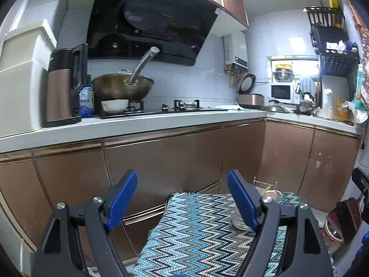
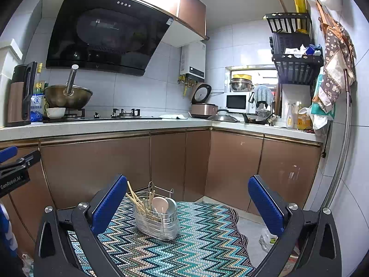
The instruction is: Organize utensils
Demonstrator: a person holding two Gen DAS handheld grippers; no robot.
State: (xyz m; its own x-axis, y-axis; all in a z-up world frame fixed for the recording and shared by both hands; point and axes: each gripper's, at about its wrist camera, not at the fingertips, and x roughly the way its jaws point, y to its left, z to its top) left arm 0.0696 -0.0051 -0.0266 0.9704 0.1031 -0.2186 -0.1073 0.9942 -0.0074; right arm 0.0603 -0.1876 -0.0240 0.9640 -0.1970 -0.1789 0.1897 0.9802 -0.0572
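Your right gripper (image 2: pixel 186 198) hung over the zigzag cloth (image 2: pixel 196 242), its blue fingers (image 2: pixel 109 204) spread wide apart with nothing between them. Dead ahead sat the metal utensil caddy (image 2: pixel 159 221), upright on the far part of that cloth and framed between your two fingers without touching either. Inside it you had wooden chopsticks (image 2: pixel 136 199) leaning out toward the left, and a pale pink spoon (image 2: pixel 160 204) standing just beside a grey one (image 2: pixel 171 204) on the right side. A wire handle (image 2: pixel 161 190) rose behind them.

Your left gripper (image 1: pixel 182 196) was also wide open and carrying nothing. From that side the caddy (image 1: pixel 239 219) sat to the right, mostly hidden behind your right-hand finger (image 1: pixel 242 199), with only its lower wall and the spoon heads (image 1: pixel 273 195) peeking past. The cloth (image 1: pixel 196 235) ran beneath and between the fingers.

Beyond the cloth stood the copper-coloured cabinet doors (image 2: pixel 96 168), topped by the white worktop (image 2: pixel 103 127). On it, far left, a wok (image 2: pixel 68 97) sat on the hob with its handle sticking up, a white bowl (image 2: pixel 56 112) just in front of it, and a brown kettle (image 2: pixel 19 97) at the left end. A rice cooker (image 2: pixel 203 106) and a microwave (image 2: pixel 237 102) stood toward the far right corner.
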